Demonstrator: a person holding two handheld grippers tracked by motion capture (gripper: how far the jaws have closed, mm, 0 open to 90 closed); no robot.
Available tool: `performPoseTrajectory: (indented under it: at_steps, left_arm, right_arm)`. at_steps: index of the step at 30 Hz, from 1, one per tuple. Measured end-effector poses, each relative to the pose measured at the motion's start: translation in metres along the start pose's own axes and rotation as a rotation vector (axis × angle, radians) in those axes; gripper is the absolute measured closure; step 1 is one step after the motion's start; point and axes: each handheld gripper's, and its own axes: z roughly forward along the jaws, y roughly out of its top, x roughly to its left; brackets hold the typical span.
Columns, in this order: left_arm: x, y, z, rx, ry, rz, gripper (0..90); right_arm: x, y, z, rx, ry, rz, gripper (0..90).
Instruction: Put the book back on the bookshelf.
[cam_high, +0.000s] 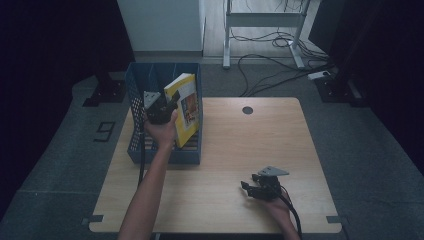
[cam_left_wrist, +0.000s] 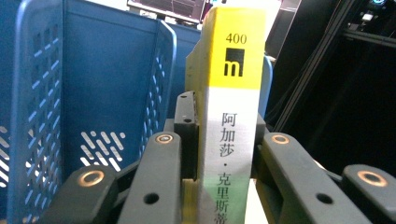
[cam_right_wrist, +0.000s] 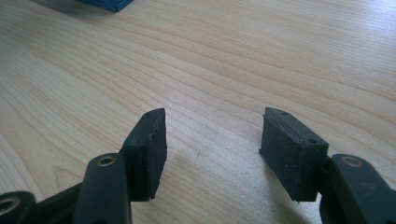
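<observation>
A yellow and white book (cam_high: 184, 107) stands tilted in the right compartment of a blue file rack (cam_high: 134, 135) at the table's left rear. My left gripper (cam_high: 167, 106) is shut on the book's spine. In the left gripper view the spine (cam_left_wrist: 232, 135) runs upright between the two black jaws, yellow at the top and white with printed characters below, with the rack's perforated blue wall (cam_left_wrist: 100, 93) to its left. My right gripper (cam_high: 252, 187) rests low over the table near the front right, open with bare wood between its pads (cam_right_wrist: 149, 154).
The wooden table (cam_high: 240, 150) has a round cable hole (cam_high: 247, 110) at the back. The rack's corner (cam_right_wrist: 109, 3) lies far ahead of the right gripper. Beyond the table, cables and a desk frame (cam_high: 265, 30) stand on the grey floor.
</observation>
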Motion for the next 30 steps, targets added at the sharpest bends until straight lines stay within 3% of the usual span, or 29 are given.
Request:
performPoseTrajectory:
  at_steps: [7,18,30]
  left_arm:
    - [0.002,-0.005,0.006,-0.011,0.024,-0.009,75.6]
    - [-0.002,-0.014,0.018,-0.001,0.034,0.01,75.4]
    - [0.001,-0.019,0.025,-0.007,0.04,-0.006,75.4]
  right_arm:
    - [0.0,0.0,0.0,-0.001,-0.003,0.001,40.0]
    - [0.0,0.0,0.0,0.0,-0.002,0.004,39.9]
    - [0.0,0.0,0.0,0.0,-0.004,0.005,39.9]
